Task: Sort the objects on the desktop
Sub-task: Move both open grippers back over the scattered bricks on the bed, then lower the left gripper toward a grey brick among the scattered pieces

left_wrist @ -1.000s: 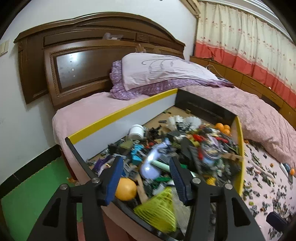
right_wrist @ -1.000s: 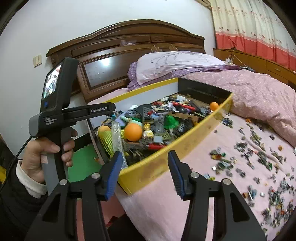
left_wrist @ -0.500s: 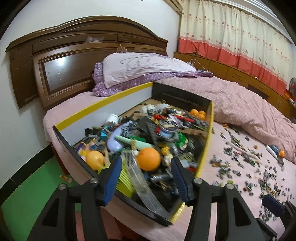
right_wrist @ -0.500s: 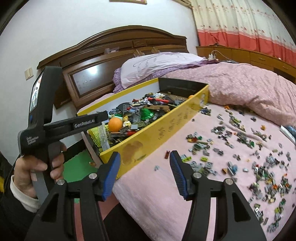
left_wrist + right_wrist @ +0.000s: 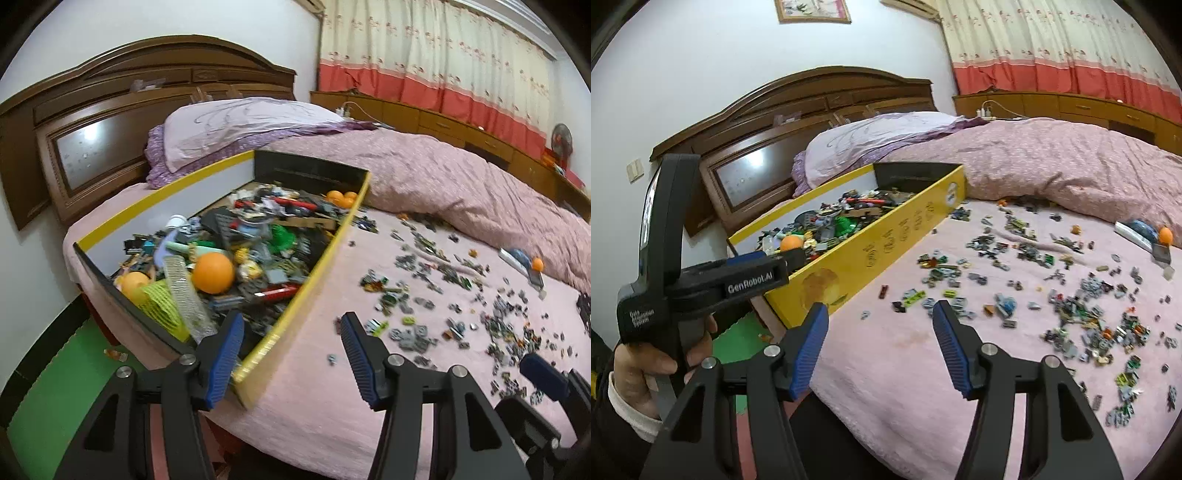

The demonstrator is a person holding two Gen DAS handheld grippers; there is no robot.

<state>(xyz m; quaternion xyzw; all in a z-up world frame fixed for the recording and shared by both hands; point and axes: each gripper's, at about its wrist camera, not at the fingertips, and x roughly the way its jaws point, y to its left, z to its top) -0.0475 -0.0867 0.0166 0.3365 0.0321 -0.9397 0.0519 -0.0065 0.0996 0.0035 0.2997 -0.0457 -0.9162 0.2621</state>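
Observation:
A long yellow-rimmed box (image 5: 325, 254) (image 5: 886, 247) lies on the pink bed, full of toy bricks, an orange ball (image 5: 214, 272) and a yellow-green mesh piece (image 5: 162, 306). Many small loose bricks (image 5: 424, 295) (image 5: 1052, 291) are scattered over the bedsheet to its right. My left gripper (image 5: 291, 354) is open and empty, above the box's near right corner. My right gripper (image 5: 879, 343) is open and empty, above bare sheet in front of the bricks. The left gripper's body (image 5: 701, 280) shows at the left of the right wrist view.
A wooden headboard (image 5: 110, 122) and a purple pillow (image 5: 240, 125) stand behind the box. A rumpled pink quilt (image 5: 461, 173) lies at the back right. A small orange ball (image 5: 1165, 235) and a blue-white object (image 5: 1137, 230) lie at the far right. Green floor (image 5: 48, 376) lies below left.
Both grippers have swung to the right, away from the box and toward the scattered bricks. Both stay open and empty.

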